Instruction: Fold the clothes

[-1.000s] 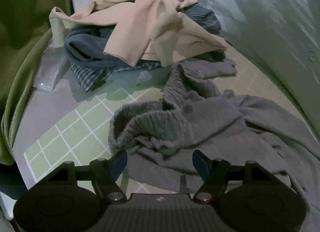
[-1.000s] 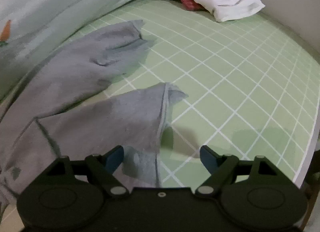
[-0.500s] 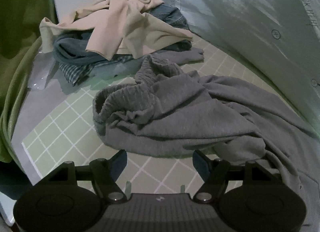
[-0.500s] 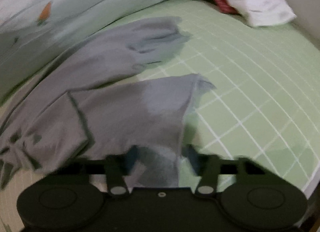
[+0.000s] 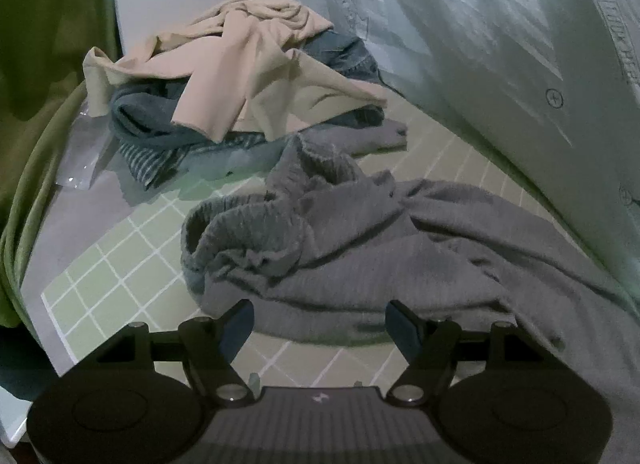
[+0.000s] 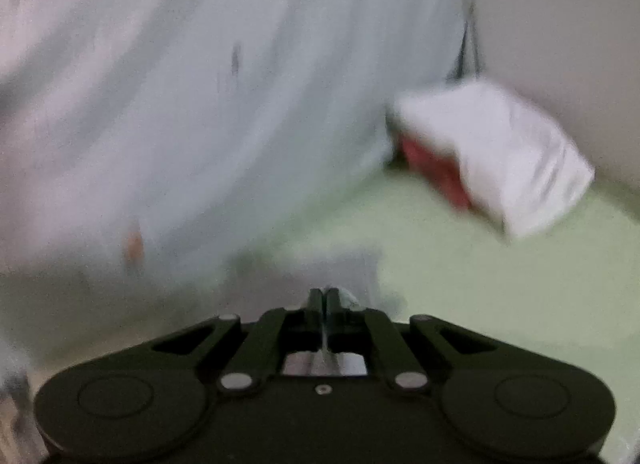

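The left gripper (image 5: 320,322) stays spread wide over the rumpled grey garment (image 5: 360,248) on the green grid sheet (image 5: 92,284). The right gripper (image 6: 325,300), gaping 1 second ago, now pinches a grey edge and swings blurred, so a fold looks underway.

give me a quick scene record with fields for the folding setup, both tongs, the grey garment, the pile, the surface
left tongs: open, hovering at the near edge of the grey garment, holding nothing
right tongs: shut; a thin sliver of pale cloth shows between the fingers, view too blurred to name it
grey garment: crumpled, ribbed waistband bunched toward the pile
clothes pile: beige garment on top, denim and striped cloth under it
surface: green grid mat
folded stack: white over red, at the far corner
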